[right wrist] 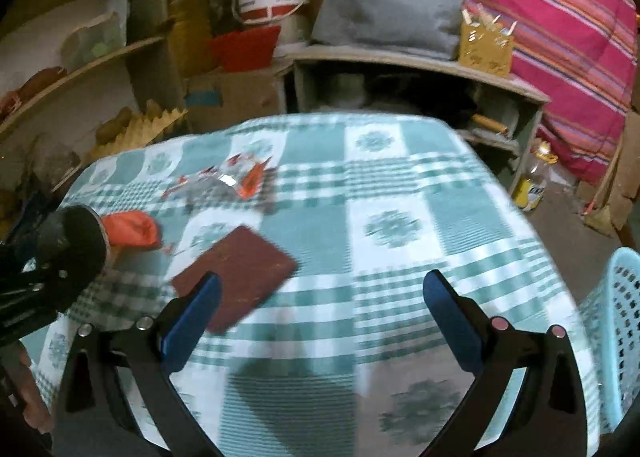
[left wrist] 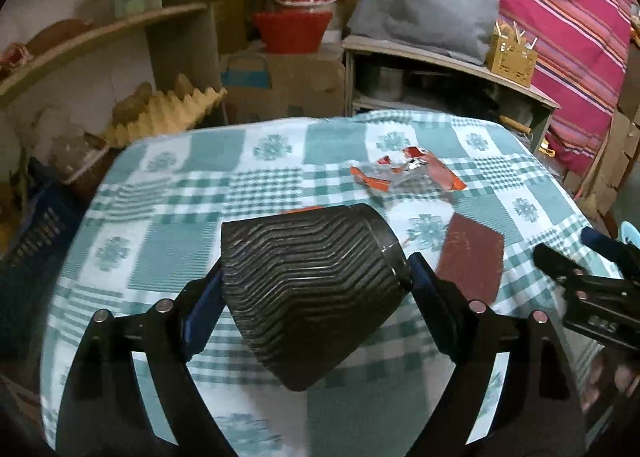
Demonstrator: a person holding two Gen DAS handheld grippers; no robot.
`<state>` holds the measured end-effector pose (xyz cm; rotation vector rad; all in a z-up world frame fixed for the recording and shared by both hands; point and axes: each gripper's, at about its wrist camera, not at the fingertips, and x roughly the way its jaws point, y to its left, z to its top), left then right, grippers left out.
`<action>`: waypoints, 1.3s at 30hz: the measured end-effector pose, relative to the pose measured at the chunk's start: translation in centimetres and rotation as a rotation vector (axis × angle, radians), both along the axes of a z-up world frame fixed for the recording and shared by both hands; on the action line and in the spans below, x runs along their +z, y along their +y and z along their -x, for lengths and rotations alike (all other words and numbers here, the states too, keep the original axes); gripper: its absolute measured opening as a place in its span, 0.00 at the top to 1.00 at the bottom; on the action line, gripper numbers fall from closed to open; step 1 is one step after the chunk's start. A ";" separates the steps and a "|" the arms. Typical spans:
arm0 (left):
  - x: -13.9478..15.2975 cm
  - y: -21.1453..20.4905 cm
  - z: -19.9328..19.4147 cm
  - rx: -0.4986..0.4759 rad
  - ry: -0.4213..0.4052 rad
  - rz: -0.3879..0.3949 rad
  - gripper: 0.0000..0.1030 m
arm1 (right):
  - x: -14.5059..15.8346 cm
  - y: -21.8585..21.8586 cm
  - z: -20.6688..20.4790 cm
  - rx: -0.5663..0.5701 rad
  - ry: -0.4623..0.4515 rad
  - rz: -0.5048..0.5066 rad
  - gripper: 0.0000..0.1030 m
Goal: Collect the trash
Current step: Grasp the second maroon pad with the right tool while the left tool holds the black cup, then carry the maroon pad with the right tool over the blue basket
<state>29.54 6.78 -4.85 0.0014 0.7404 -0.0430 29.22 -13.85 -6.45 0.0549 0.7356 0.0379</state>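
Left gripper (left wrist: 316, 289) clamping tilted bin (left wrist: 308, 293) — right gripper (right wrist: 320, 313) spread

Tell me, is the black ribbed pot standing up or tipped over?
Tipped. The black ribbed pot is clamped sideways in the left gripper, rim pointing right toward the trash and narrow base toward the camera. What's inside cannot be seen.

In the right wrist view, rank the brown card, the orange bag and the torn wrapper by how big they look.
1. brown card, though it lies nearest the camera.
2 and 3. torn wrapper and orange bag look alike in size; the bag is partly hidden, so no ranking.
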 end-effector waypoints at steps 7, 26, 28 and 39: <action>0.2 3.4 1.0 0.008 -0.036 -0.002 0.18 | -1.6 3.5 -1.4 0.043 0.065 -0.026 0.04; -0.3 5.2 0.5 0.048 -0.025 -0.005 0.18 | -3.4 6.8 -3.7 0.014 0.154 0.032 0.19; -0.2 5.0 0.5 0.047 -0.023 0.004 0.18 | -3.3 7.0 -3.4 0.047 0.153 0.023 0.21; 1.6 1.7 1.7 0.006 -0.068 -0.014 0.18 | 0.5 1.5 -0.2 0.041 0.032 -0.010 0.22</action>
